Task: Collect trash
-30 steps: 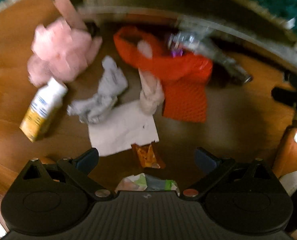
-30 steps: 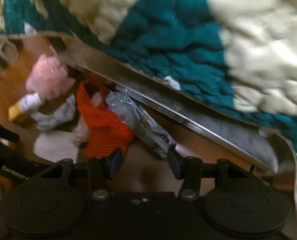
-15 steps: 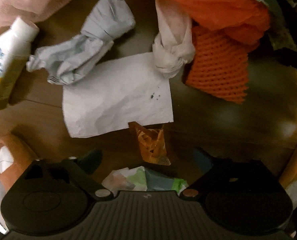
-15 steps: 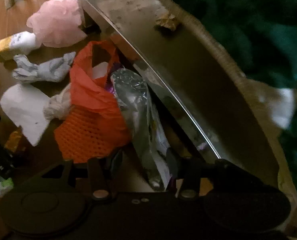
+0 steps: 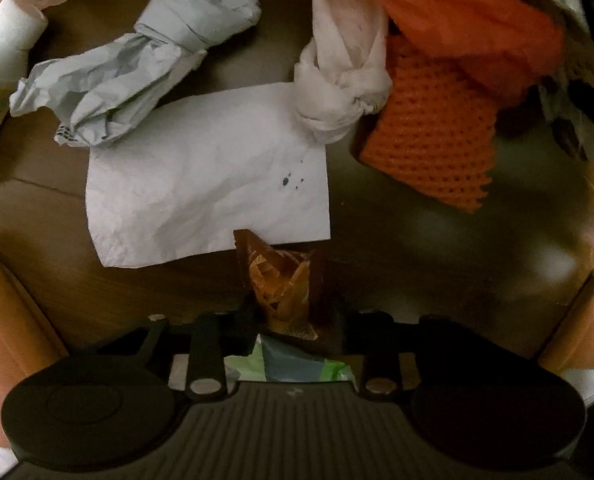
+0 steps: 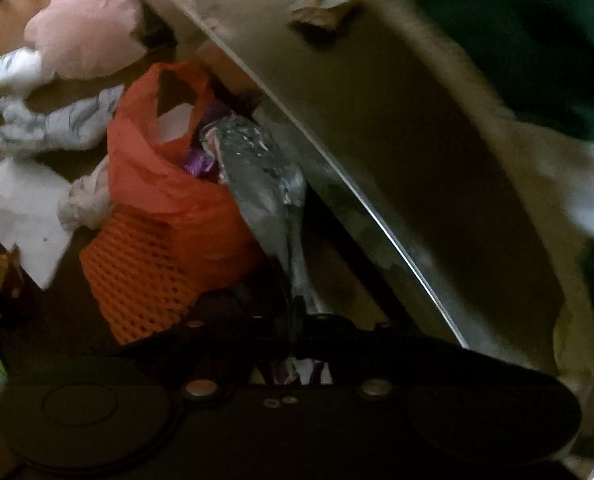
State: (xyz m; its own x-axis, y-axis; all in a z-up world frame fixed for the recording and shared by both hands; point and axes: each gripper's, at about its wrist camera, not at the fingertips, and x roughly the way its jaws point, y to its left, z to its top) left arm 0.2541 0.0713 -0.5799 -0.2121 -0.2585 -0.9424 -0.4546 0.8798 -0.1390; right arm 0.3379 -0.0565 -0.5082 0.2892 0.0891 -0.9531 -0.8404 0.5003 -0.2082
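Left tongs (image 5: 293, 320): closed on orange wrapper (image 5: 283, 284), near white napkin (image 5: 209, 176).
Right tongs (image 6: 293, 320): clamped on silver foil bag (image 6: 265, 184), right of orange bag (image 6: 165, 184).

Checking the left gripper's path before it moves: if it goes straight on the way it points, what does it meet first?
The left gripper already has the orange wrapper between its fingers. Straight beyond lies the white paper sheet, probably next.

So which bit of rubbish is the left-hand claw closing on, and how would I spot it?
Find the flat white paper napkin lying on the brown wooden floor. At its near edge sits a small crinkled orange-brown wrapper, between the fingers of the left gripper. It is the only dark, shiny scrap there; its neighbours are pale paper wads or the bright orange bag.
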